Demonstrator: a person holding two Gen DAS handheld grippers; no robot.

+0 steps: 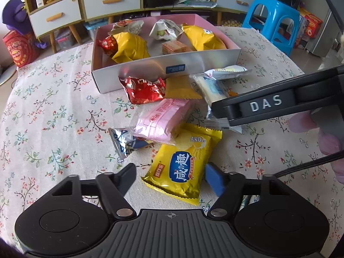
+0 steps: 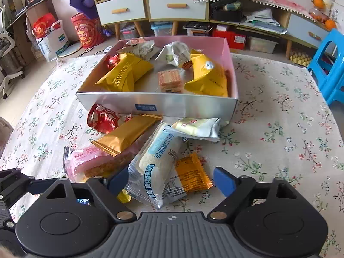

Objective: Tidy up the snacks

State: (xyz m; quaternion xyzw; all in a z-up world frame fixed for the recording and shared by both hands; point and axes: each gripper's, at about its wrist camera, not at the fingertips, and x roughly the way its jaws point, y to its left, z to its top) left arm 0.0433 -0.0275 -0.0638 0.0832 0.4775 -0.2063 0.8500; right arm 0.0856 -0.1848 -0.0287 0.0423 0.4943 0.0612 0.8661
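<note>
A floral-clothed table [image 2: 279, 111] carries an open box [image 2: 159, 105] of snacks before drawer cabinets [image 2: 176, 5]. Left gripper [image 1: 169, 177] jaws straddle a yellow packet [image 1: 182, 165]; right gripper [image 2: 169, 178] jaws straddle a bread packet [image 2: 157, 161], neither pressing.

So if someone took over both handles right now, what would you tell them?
Left tool: open around the yellow cracker packet, not gripping.
Right tool: open around the clear bread packet, not gripping.
Done: several snacks already lie in the pink-lined box.
Left: the red packet, gold bar, pink packet and other loose packets on the floral tablecloth.
</note>
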